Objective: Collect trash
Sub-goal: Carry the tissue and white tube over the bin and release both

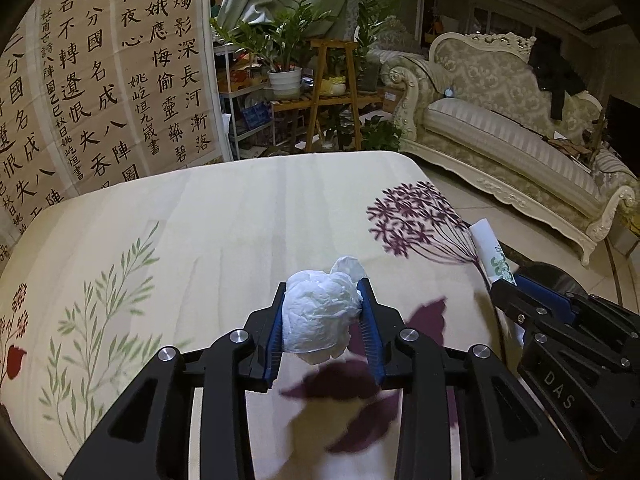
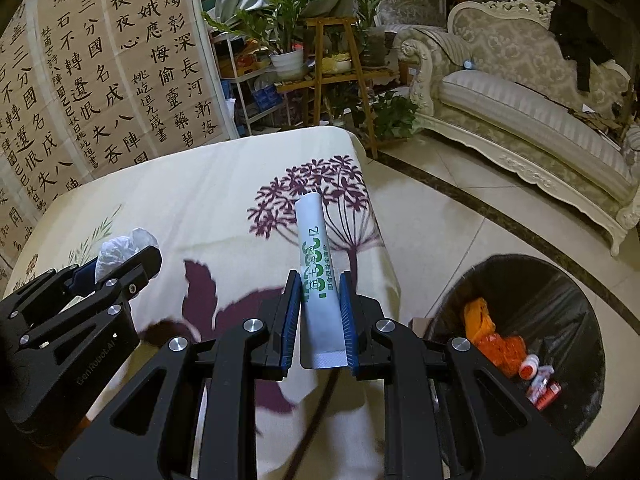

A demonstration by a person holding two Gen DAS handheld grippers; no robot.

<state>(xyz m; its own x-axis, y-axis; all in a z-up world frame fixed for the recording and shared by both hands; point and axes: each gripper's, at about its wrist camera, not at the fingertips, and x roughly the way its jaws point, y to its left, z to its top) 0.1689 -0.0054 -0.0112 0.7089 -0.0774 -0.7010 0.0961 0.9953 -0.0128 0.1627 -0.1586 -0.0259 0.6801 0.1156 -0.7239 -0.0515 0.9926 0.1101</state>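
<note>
My left gripper point(image 1: 324, 292) is shut on a crumpled white tissue ball point(image 1: 320, 316) and holds it above the floral tablecloth point(image 1: 200, 240). The tissue ball also shows in the right wrist view point(image 2: 120, 250), at the left. My right gripper point(image 2: 320, 284) is shut on a white sachet with green print point(image 2: 316, 276), held over the table's right edge. The sachet also shows at the right of the left wrist view point(image 1: 494, 254). A black-lined trash bin point(image 2: 560, 300) stands on the floor to the lower right, with orange and red trash inside.
The table point(image 2: 200, 184) is covered by a cream cloth with purple flowers. A calligraphy screen point(image 1: 100, 80) stands behind it. Potted plants on a wooden stand point(image 1: 332, 80) and an ornate sofa point(image 1: 500, 120) stand beyond, on a tiled floor point(image 2: 460, 208).
</note>
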